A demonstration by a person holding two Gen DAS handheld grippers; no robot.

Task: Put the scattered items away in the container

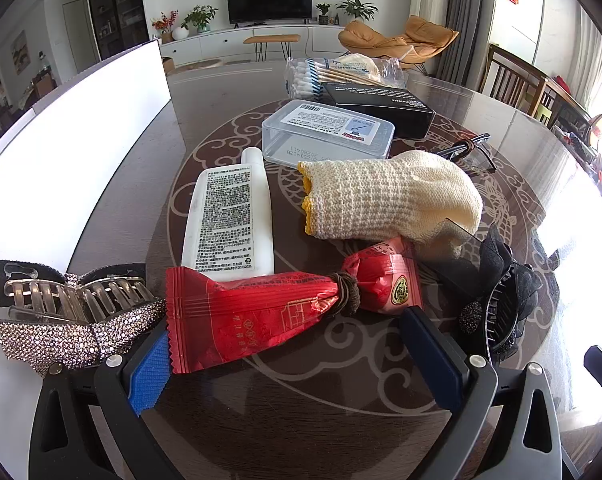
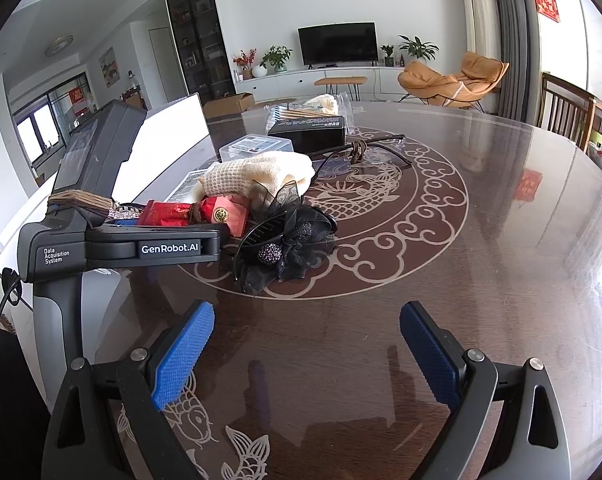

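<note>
My left gripper (image 1: 289, 344) is open, its fingers either side of a red snack packet (image 1: 261, 312) tied with a brown hair band (image 1: 347, 294). A rhinestone hair claw (image 1: 73, 320) lies at its left and a black flower hair clip (image 1: 501, 312) at its right. Beyond lie a white tube (image 1: 229, 220), a cream knit glove (image 1: 389, 196), a clear plastic box (image 1: 327, 130), a black box (image 1: 381, 104) and a cotton swab pack (image 1: 313, 78). The white container (image 1: 73, 152) stands at the left. My right gripper (image 2: 307, 340) is open and empty above bare table, short of the black flower clip (image 2: 289, 240).
Glasses (image 2: 361, 148) lie behind the glove (image 2: 261, 176) on the dark glass table (image 2: 481, 240). The left gripper's body (image 2: 113, 244) shows at the left of the right wrist view. Wooden chairs (image 2: 573, 120) stand at the table's far right edge.
</note>
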